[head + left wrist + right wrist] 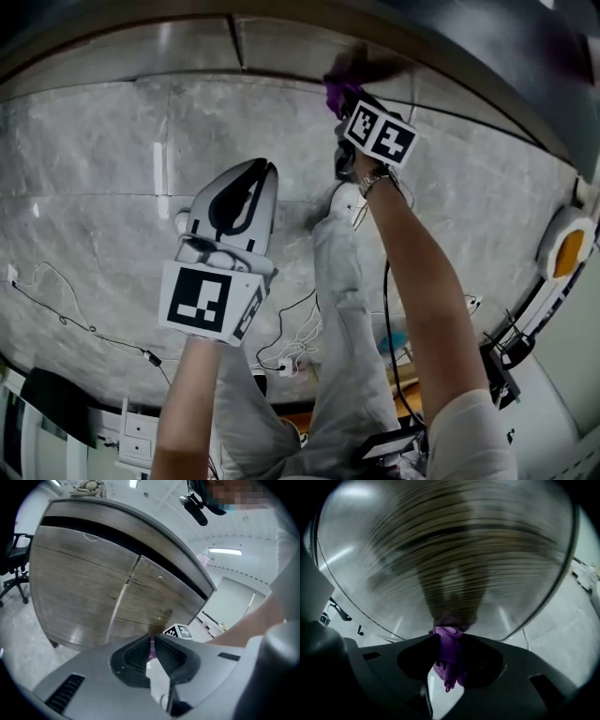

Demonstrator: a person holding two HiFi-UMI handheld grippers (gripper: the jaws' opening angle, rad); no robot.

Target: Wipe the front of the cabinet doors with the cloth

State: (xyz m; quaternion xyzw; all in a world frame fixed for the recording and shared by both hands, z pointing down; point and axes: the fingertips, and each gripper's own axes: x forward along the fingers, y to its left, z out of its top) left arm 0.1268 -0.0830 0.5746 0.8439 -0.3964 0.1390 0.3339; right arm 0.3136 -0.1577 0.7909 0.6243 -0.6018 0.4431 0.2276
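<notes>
Left gripper (267, 167) grey; black-white marker cube (208, 298); grey trousers (342, 309).

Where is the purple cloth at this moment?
In the right gripper view, low centre, the purple cloth sits clamped in the right tool, against the wooden cabinet door.

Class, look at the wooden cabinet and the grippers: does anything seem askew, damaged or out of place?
Nothing stands out. The wooden cabinet doors sit shut and flush, and the right gripper holds the purple cloth up to them.
</notes>
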